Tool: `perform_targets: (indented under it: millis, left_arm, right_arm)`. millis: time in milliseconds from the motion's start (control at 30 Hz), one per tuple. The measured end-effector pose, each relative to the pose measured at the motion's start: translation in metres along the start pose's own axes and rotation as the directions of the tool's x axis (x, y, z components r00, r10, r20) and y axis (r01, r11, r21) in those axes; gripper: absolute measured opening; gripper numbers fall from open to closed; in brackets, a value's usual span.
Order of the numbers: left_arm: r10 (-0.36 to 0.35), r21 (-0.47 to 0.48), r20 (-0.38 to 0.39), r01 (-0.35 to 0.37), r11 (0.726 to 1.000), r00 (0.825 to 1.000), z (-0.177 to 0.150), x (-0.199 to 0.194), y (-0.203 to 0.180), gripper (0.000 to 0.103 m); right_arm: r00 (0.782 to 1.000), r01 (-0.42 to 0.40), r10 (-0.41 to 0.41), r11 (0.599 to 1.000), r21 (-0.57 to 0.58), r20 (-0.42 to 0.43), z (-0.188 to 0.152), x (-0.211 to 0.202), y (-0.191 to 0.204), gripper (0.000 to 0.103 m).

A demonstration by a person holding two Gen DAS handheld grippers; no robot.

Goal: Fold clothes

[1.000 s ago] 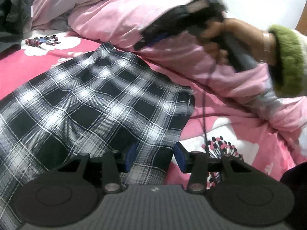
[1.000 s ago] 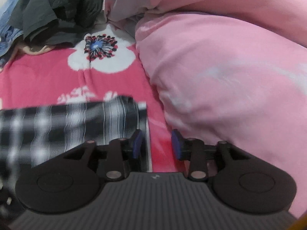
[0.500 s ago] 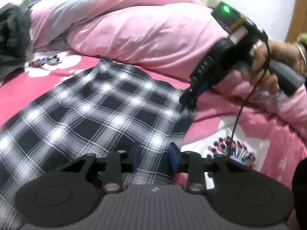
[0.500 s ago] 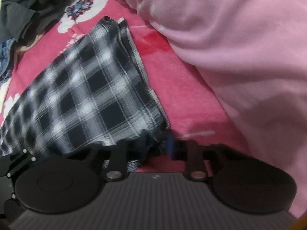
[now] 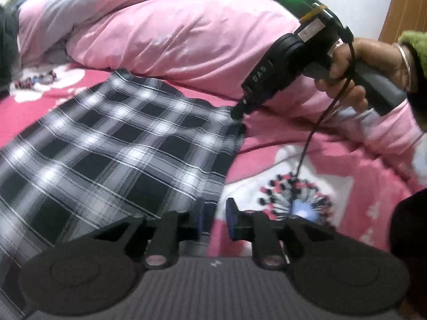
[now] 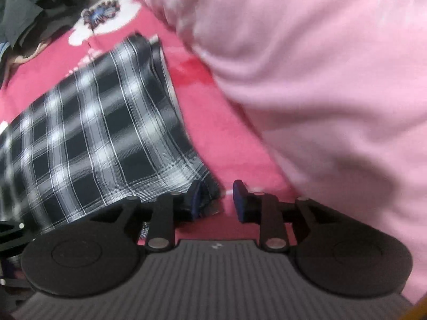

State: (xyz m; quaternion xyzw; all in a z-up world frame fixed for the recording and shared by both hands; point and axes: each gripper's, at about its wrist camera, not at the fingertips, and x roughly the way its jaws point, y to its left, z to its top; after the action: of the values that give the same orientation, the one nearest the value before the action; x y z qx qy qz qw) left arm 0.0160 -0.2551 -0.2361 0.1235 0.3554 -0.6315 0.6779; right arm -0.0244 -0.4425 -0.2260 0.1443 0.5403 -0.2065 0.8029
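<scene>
A black-and-white plaid cloth garment [image 5: 114, 144] lies spread flat on the pink flowered bedsheet [image 5: 315, 165] of a bed, beside a heaped pale pink quilt [image 5: 170, 29]. The left tool [image 5: 214, 217] sits at the garment's near corner — its jaws are opening, the cloth edge against the left blue pad only. The right tool [image 6: 217, 200], held by a hand [image 5: 347, 72] in a green fuzzy cuff, is at the far corner, its jaws opening too — fabric lying loosely between them.
</scene>
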Motion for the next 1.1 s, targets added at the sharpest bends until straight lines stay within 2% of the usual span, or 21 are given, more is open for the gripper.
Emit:
perform_targets:
  millis: [67,133,200,267,300,333,400,467,500,567,600,633,700,767,833,900,933,1000,1033,1067,1100]
  left_arm:
    - [0.0,-0.044,0.013,0.0,0.999,1.0,-0.001,-0.009,0.003,0.024]
    - [0.013,-0.093,0.027,-0.01,0.996,1.0,-0.001,-0.019,0.006,0.03]
    - [0.032,-0.154,0.039,-0.026,0.988,0.999,0.0,-0.029,0.013,0.036]
    - [0.05,-0.215,0.051,-0.038,0.976,0.997,0.0,-0.04,0.021,0.039]
    - [0.056,-0.245,0.053,-0.042,0.969,0.997,-0.002,-0.048,0.025,0.041]
    - [0.063,-0.275,0.053,-0.046,0.96,0.997,-0.004,-0.055,0.03,0.042]
    - [0.104,-0.325,0.044,-0.084,0.942,0.994,-0.015,-0.075,0.039,0.046]
    - [0.179,-0.391,0.028,-0.154,0.907,0.983,-0.031,-0.1,0.049,0.048]
    - [0.218,-0.424,0.017,-0.19,0.885,0.976,-0.04,-0.112,0.054,0.048]
    - [0.294,-0.506,-0.004,-0.256,0.824,0.956,-0.057,-0.135,0.065,0.049]
    - [0.335,-0.552,-0.022,-0.291,0.781,0.942,-0.069,-0.144,0.071,0.049]
    - [0.37,-0.588,-0.039,-0.32,0.743,0.928,-0.078,-0.151,0.076,0.049]
    - [0.454,-0.658,-0.086,-0.393,0.642,0.887,-0.098,-0.168,0.087,0.048]
    - [0.502,-0.713,-0.102,-0.415,0.565,0.859,-0.115,-0.185,0.097,0.048]
    - [0.519,-0.75,-0.113,-0.416,0.514,0.847,-0.124,-0.2,0.102,0.048]
    - [0.53,-0.79,-0.123,-0.406,0.46,0.839,-0.132,-0.216,0.101,0.05]
    - [0.543,-0.801,-0.13,-0.41,0.435,0.83,-0.135,-0.224,0.095,0.051]
    - [0.567,-0.815,-0.154,-0.429,0.389,0.809,-0.145,-0.24,0.084,0.053]
    - [0.575,-0.821,-0.182,-0.445,0.358,0.798,-0.151,-0.247,0.078,0.054]
    - [0.574,-0.83,-0.226,-0.464,0.309,0.787,-0.157,-0.251,0.074,0.054]
    - [0.565,-0.838,-0.264,-0.476,0.266,0.781,-0.163,-0.252,0.072,0.054]
  right_arm:
    - [0.991,0.066,-0.049,0.989,-0.131,0.127,0.002,-0.024,0.024,0.025]
    - [0.97,0.038,0.03,0.962,-0.269,0.242,0.003,-0.04,0.051,0.026]
    - [0.958,-0.041,0.143,0.927,-0.373,0.25,0.003,-0.04,0.072,0.031]
    - [0.97,-0.09,0.179,0.891,-0.445,0.162,-0.003,-0.018,0.085,0.04]
    - [0.985,-0.065,0.131,0.882,-0.467,0.11,-0.01,-0.002,0.084,0.04]
    - [0.998,-0.009,0.038,0.881,-0.474,0.052,-0.018,0.017,0.077,0.04]
    - [0.995,-0.008,0.05,0.91,-0.415,0.088,-0.026,0.012,0.056,0.041]
    - [0.994,0.093,-0.058,0.894,-0.437,0.094,-0.018,0.004,0.061,0.038]
    - [0.988,0.124,-0.067,0.879,-0.46,0.138,-0.013,-0.005,0.068,0.037]
    - [0.981,0.087,0.014,0.861,-0.501,0.195,0.005,-0.019,0.09,0.032]
    - [0.974,0.053,0.071,0.849,-0.526,0.213,0.015,-0.022,0.105,0.031]
    - [0.967,-0.009,0.145,0.841,-0.541,0.209,0.026,-0.017,0.119,0.03]
    - [0.936,-0.134,0.293,0.81,-0.571,0.196,0.049,-0.006,0.146,0.03]
    - [0.916,-0.251,0.382,0.787,-0.563,0.125,0.068,0.023,0.166,0.026]
    - [0.929,-0.229,0.349,0.801,-0.553,0.121,0.081,0.056,0.176,0.025]
    - [0.92,-0.23,0.353,0.838,-0.495,0.17,0.099,0.063,0.18,0.024]
    - [0.921,-0.191,0.324,0.86,-0.474,0.217,0.101,0.058,0.182,0.024]
    - [0.903,-0.164,0.325,0.866,-0.472,0.283,0.093,0.035,0.184,0.026]
    - [0.883,-0.221,0.382,0.85,-0.478,0.271,0.085,0.024,0.188,0.026]
    - [0.86,-0.281,0.441,0.829,-0.483,0.257,0.077,0.013,0.193,0.026]
    - [0.832,-0.343,0.508,0.788,-0.511,0.224,0.073,0.008,0.201,0.026]
